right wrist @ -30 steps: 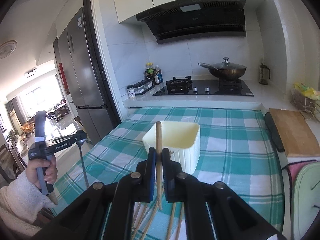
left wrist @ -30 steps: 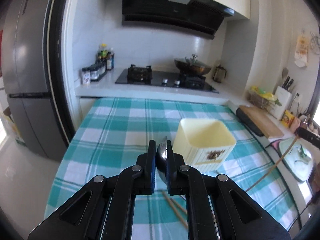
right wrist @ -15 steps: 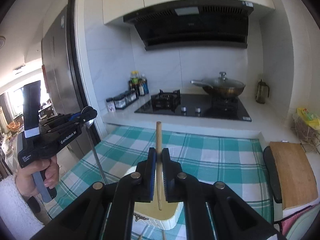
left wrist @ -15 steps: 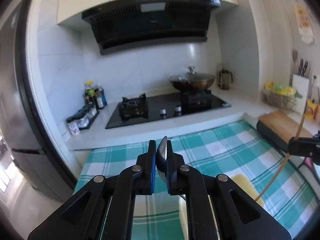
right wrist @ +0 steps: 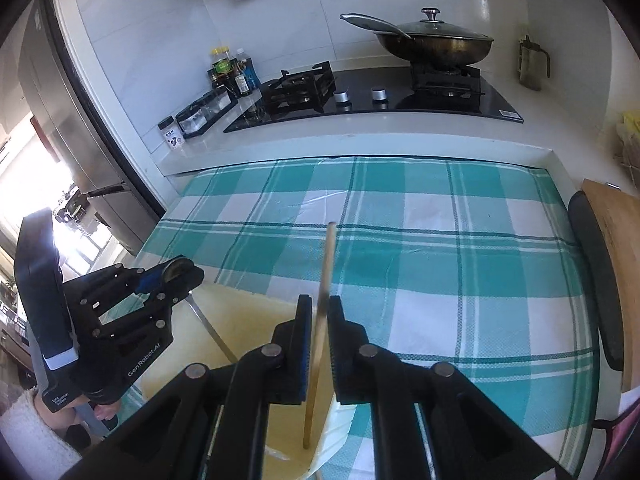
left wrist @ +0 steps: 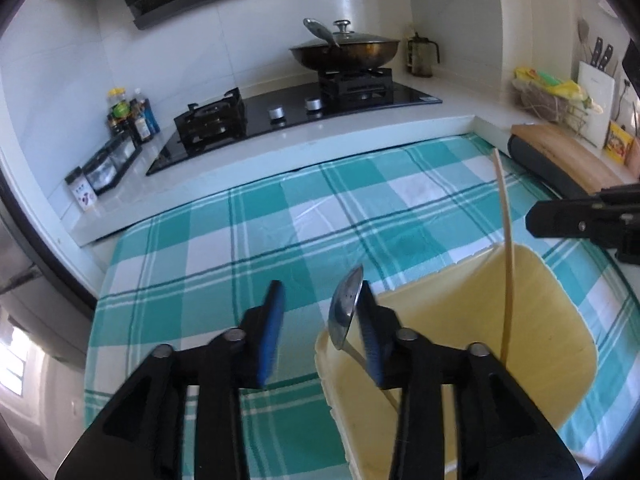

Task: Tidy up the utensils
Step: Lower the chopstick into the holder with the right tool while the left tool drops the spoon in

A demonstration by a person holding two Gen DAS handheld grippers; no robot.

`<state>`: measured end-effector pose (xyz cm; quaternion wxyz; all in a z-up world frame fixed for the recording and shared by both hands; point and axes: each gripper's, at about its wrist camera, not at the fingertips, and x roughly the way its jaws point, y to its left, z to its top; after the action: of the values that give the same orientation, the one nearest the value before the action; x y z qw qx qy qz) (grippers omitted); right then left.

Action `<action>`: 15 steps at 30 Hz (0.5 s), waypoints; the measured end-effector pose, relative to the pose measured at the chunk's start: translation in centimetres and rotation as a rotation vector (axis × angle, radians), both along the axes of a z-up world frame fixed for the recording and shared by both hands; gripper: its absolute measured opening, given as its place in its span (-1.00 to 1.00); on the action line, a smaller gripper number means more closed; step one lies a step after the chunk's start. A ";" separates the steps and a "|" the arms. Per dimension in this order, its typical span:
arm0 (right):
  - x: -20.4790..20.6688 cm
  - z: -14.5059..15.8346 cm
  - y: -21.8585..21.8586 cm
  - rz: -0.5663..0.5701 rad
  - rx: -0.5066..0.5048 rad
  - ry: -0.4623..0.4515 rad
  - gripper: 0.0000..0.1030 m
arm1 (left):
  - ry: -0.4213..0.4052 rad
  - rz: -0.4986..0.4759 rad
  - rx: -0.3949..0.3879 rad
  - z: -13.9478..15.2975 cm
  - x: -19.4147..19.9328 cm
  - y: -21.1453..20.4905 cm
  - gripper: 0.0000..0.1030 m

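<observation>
My left gripper (left wrist: 318,300) is open above the left rim of a pale yellow holder (left wrist: 560,320). A metal spoon (left wrist: 345,312) leans against its right finger, bowl up, handle down in the holder. A wooden chopstick (left wrist: 505,256) stands in the holder. My right gripper (right wrist: 319,312) hangs over the holder (right wrist: 240,344) with its jaws slightly apart around the chopstick (right wrist: 320,312), which hangs loose between them with its tip in the holder. The left gripper shows at the left of the right wrist view (right wrist: 168,284), the right gripper at the right of the left wrist view (left wrist: 580,222).
The holder stands on a teal checked tablecloth (right wrist: 440,248). Behind it is a white counter with a black hob (left wrist: 288,116), a lidded wok (left wrist: 346,52) and spice jars (left wrist: 128,120). A cutting board (right wrist: 616,256) lies at the right, a fridge (right wrist: 72,120) at the left.
Both grippers have tipped down over the holder. My left gripper has opened and the spoon now rests in the holder. My right jaws have parted a little around the chopstick.
</observation>
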<state>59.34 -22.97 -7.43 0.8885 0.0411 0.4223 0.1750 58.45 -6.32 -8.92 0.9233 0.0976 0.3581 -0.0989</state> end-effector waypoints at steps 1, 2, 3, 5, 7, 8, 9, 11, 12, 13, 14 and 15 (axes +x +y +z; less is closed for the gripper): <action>-0.1 -0.2 0.1 0.003 -0.001 -0.005 -0.70 | -0.003 0.005 -0.026 0.4 -0.3 0.5 0.07; -0.4 -0.2 0.1 0.003 -0.002 -0.016 -0.49 | -0.005 0.011 -0.057 0.9 -0.7 1.0 0.09; -1.0 -0.1 -0.1 0.000 0.000 -0.037 -0.35 | -0.002 0.016 -0.080 1.5 -1.4 1.5 0.11; -3.0 0.6 -0.5 -0.004 0.009 -0.087 -0.34 | 0.003 0.033 -0.121 2.7 -3.4 3.0 0.27; -5.7 1.3 -1.2 0.011 0.002 -0.124 -0.34 | 0.012 0.040 -0.151 3.5 -6.5 4.7 0.42; -7.8 1.7 -1.7 0.017 -0.013 -0.151 -0.31 | 0.024 0.042 -0.160 3.7 -8.1 5.6 0.49; -9.8 1.8 -2.2 0.020 -0.032 -0.171 -0.23 | 0.044 0.048 -0.168 3.6 -10.1 6.4 0.52; -13.8 1.3 -3.4 0.020 -0.077 -0.197 -0.14 | 0.095 0.055 -0.185 2.9 -14.1 8.1 0.59; -15.8 0.9 -4.1 0.015 -0.096 -0.205 -0.14 | 0.123 0.059 -0.193 2.2 -16.0 8.7 0.60; -18.0 0.3 -4.8 0.006 -0.113 -0.210 -0.14 | 0.153 0.062 -0.201 1.2 -18.3 9.3 0.62; -20.6 -0.7 -5.7 -0.012 -0.130 -0.215 -0.14 | 0.185 0.072 -0.208 -0.1 -20.9 9.8 0.63; -22.9 -1.7 -6.6 -0.039 -0.145 -0.217 -0.14 | 0.208 0.082 -0.210 -1.1 -22.8 10.1 0.63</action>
<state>36.43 -29.58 -9.10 0.9329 -0.0340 0.3341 0.1301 35.65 3.78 -10.05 0.8895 -0.0249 0.4433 -0.1077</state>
